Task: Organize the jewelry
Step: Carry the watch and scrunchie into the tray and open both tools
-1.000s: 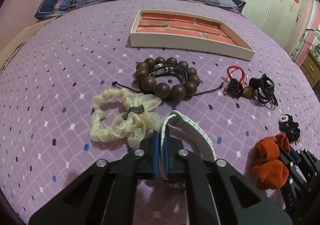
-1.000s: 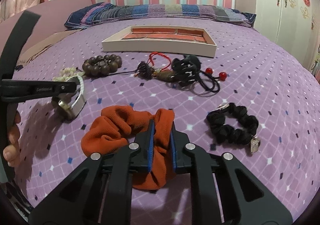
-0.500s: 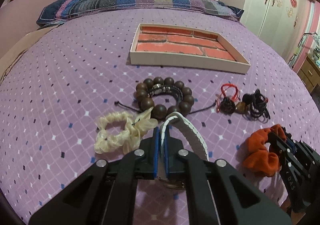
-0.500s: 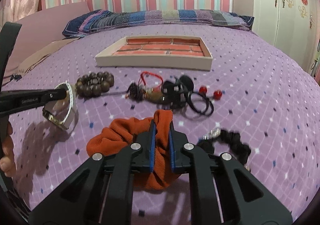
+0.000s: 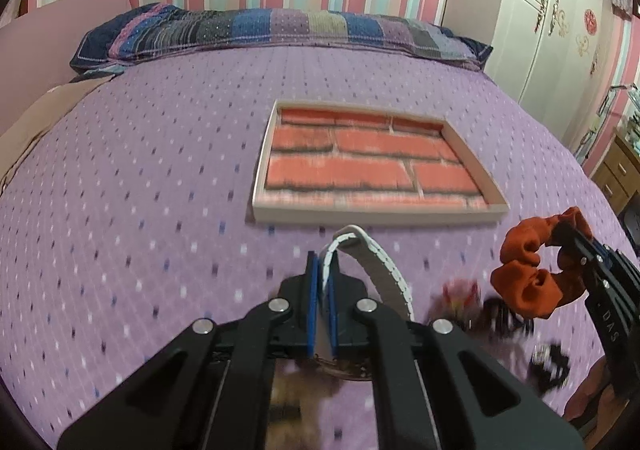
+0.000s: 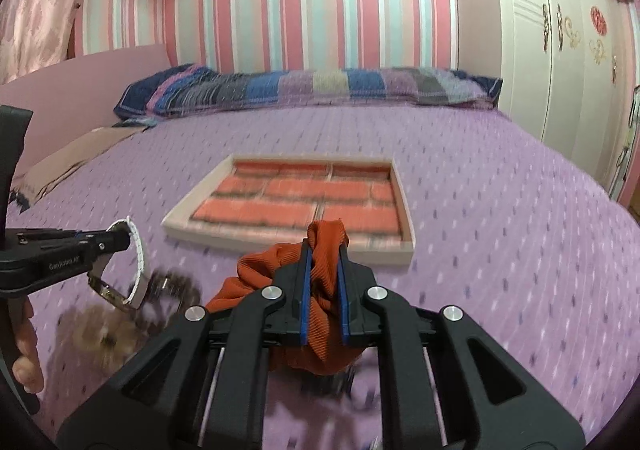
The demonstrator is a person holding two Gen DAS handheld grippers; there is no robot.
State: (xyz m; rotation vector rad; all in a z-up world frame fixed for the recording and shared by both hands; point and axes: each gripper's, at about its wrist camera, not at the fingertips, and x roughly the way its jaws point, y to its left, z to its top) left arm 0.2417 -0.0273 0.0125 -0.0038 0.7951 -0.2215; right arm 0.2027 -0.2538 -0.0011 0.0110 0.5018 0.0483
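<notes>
My left gripper (image 5: 325, 262) is shut on the strap of a white watch (image 5: 384, 270), held in the air above the purple bedspread (image 5: 160, 170). The same watch (image 6: 138, 270) hangs from that gripper (image 6: 126, 240) at the left of the right wrist view. My right gripper (image 6: 324, 246) is shut on an orange scrunchie (image 6: 324, 290), also lifted; in the left wrist view that scrunchie (image 5: 528, 270) hangs at the right. Ahead lies a shallow cream-rimmed tray (image 5: 380, 216) with a red brick-pattern floor; its rim (image 6: 288, 244) lies just beyond the scrunchie.
Blurred jewelry lies below the grippers: a red cord piece (image 5: 460, 292), black hair ties (image 5: 548, 366), dark beads (image 6: 180, 286), a cream scrunchie (image 6: 104, 330). A striped pillow (image 5: 280, 30) lies at the bed's head. White wardrobe (image 6: 560, 50) stands right. A hand (image 6: 24, 346) grips the left handle.
Both grippers have risen and moved forward toward the tray, carrying the watch and the orange scrunchie. The loose jewelry has slid down under the grippers; the tray looks nearer and larger.
</notes>
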